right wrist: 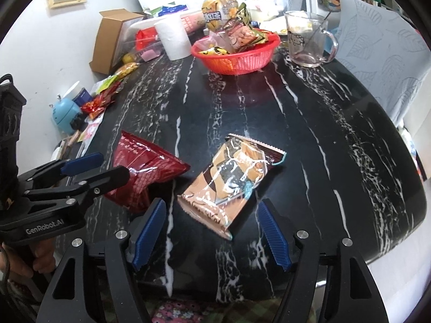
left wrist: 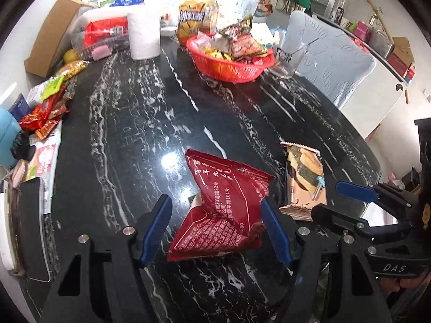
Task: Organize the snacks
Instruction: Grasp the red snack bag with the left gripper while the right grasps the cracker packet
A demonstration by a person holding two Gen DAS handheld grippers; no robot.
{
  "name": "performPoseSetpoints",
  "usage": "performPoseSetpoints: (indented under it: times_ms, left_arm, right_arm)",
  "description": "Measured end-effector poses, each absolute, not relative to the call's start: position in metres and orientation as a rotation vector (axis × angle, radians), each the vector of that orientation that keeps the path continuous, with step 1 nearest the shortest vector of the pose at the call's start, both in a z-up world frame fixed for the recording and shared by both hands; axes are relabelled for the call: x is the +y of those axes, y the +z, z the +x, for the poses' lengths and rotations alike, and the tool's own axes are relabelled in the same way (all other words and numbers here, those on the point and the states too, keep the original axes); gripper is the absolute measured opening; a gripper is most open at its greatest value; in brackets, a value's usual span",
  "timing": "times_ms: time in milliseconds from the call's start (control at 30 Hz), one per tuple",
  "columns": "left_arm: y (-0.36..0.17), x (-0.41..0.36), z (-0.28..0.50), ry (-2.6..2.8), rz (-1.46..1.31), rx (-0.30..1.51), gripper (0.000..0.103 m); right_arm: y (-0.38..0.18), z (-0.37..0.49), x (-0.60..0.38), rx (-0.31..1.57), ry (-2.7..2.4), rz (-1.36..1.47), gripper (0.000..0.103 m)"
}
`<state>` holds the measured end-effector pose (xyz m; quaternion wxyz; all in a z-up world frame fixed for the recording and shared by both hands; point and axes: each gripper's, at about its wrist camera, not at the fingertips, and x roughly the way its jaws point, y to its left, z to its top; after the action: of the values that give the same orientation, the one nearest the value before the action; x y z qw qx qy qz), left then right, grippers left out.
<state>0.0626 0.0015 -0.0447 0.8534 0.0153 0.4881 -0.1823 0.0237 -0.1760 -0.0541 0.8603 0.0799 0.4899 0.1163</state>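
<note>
A crumpled red snack packet (left wrist: 223, 210) lies on the black marble table (left wrist: 129, 134) between the blue pads of my left gripper (left wrist: 215, 200). That gripper is open: its right pad is at the packet's edge and a gap shows at the left pad. Beside it, a tan and brown snack packet (right wrist: 231, 185) lies flat between the jaws of my open right gripper (right wrist: 212, 202), with neither pad touching it. Each gripper also shows in the other's view: the right gripper (left wrist: 336, 202), the left gripper (right wrist: 113, 165). A red mesh basket (right wrist: 237, 62) holding several snack packets stands at the far side.
Behind the basket (left wrist: 229, 71) stand a paper roll (left wrist: 144, 36), a glass mug (right wrist: 307, 40) and an orange snack bag (left wrist: 198, 18). Several small sachets (left wrist: 48, 110), a cardboard box (left wrist: 51, 40) and a blue gadget (right wrist: 63, 115) crowd the left edge. A pale covered chair (left wrist: 328, 62) stands at the far right.
</note>
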Motion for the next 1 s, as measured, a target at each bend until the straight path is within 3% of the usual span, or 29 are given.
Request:
performPoseSetpoints:
  times_ms: [800,867,1000]
  left_arm:
    - [-0.062,0.008,0.101,-0.365,0.013,1.062,0.067]
    - [-0.060,0.009,0.100,-0.373,0.006,1.059,0.067]
    - [-0.054,0.005,0.095,-0.393,0.005,1.050,0.067]
  right_arm:
    - [-0.081,0.075,-0.174,1.103,0.223,0.153,0.071]
    - [-0.080,0.074,-0.173,1.093,0.225,0.132,0.061]
    - [-0.079,0.072,-0.172,1.077,0.245,0.118,0.052]
